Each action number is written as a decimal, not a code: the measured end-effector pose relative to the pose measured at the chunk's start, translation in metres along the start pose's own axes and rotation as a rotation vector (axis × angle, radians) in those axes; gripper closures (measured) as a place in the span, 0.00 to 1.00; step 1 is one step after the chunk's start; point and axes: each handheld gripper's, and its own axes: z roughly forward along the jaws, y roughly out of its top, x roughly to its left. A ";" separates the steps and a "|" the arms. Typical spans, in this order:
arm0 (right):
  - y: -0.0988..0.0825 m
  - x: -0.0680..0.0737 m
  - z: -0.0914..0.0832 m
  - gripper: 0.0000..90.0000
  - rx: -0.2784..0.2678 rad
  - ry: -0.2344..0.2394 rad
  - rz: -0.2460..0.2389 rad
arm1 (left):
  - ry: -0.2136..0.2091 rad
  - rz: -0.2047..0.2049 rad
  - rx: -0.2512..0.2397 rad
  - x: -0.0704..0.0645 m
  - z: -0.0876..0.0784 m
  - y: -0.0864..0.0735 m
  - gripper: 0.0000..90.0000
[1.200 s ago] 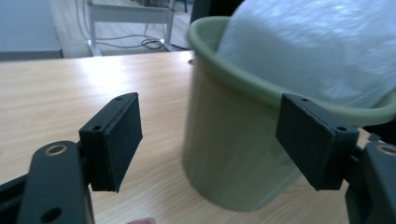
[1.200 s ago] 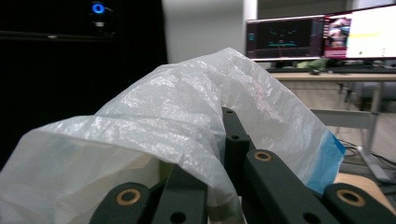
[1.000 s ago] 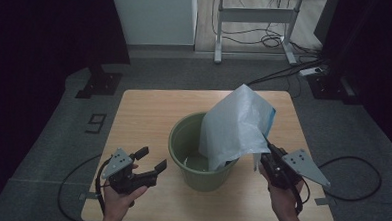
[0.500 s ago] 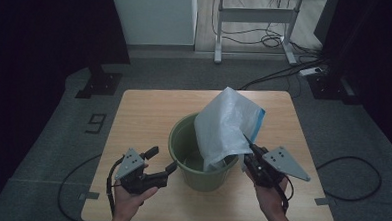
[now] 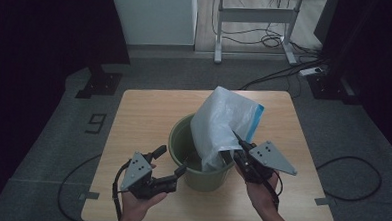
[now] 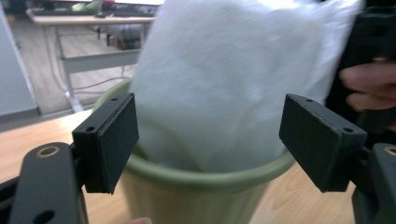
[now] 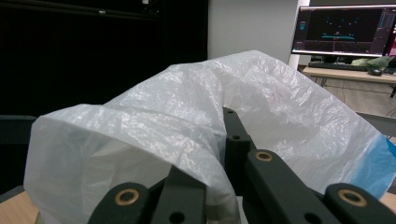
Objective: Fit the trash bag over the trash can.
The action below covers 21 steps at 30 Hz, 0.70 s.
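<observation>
A green plastic bin (image 5: 183,135) stands in the middle of the wooden table (image 5: 144,113). A white plastic bag (image 5: 222,122) with a blue edge rises out of its right side, its lower part inside the bin. My right gripper (image 5: 235,148) sits at the bin's right rim, shut on the bag (image 7: 196,121), whose film drapes over the jaws. My left gripper (image 5: 170,162) is open at the bin's front left, jaws wide apart. In the left gripper view its pads (image 6: 112,140) frame the bin's rim (image 6: 205,177) and the bag (image 6: 224,93).
Grey floor surrounds the table, with a dark stand foot (image 5: 99,82) at the back left. A desk frame (image 5: 253,18) and cables (image 5: 286,72) lie behind. A monitor (image 7: 345,30) shows in the right gripper view. Each gripper trails a cable (image 5: 351,167).
Both grippers have moved inward toward the bin. The right one carried the bag leftward and lower into the bin; the left one closed in on the bin's front left.
</observation>
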 end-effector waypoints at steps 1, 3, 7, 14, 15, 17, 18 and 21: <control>0.001 0.001 0.001 0.98 0.000 0.000 -0.003 | -0.013 0.009 -0.003 -0.005 0.002 0.003 0.22; 0.002 0.003 0.003 0.97 0.005 0.002 -0.005 | -0.025 0.020 -0.004 -0.011 0.005 0.007 0.22; 0.000 0.006 0.007 0.97 0.022 0.006 -0.005 | -0.044 0.033 0.003 -0.020 0.014 0.013 0.22; -0.004 0.009 0.008 0.96 0.031 0.025 -0.004 | -0.078 0.047 0.034 -0.026 0.035 0.016 0.47; -0.005 0.009 0.007 0.96 0.034 0.027 -0.005 | -0.098 0.049 0.044 -0.026 0.038 0.016 0.54; -0.008 0.008 0.006 0.95 0.036 0.030 -0.007 | -0.109 0.048 0.047 -0.028 0.041 0.015 0.71; -0.010 0.007 0.005 0.94 0.038 0.034 -0.006 | -0.119 0.045 0.046 -0.028 0.042 0.015 0.77; -0.014 0.005 0.003 0.83 0.042 0.037 -0.004 | -0.111 0.030 0.018 -0.027 0.041 0.015 0.93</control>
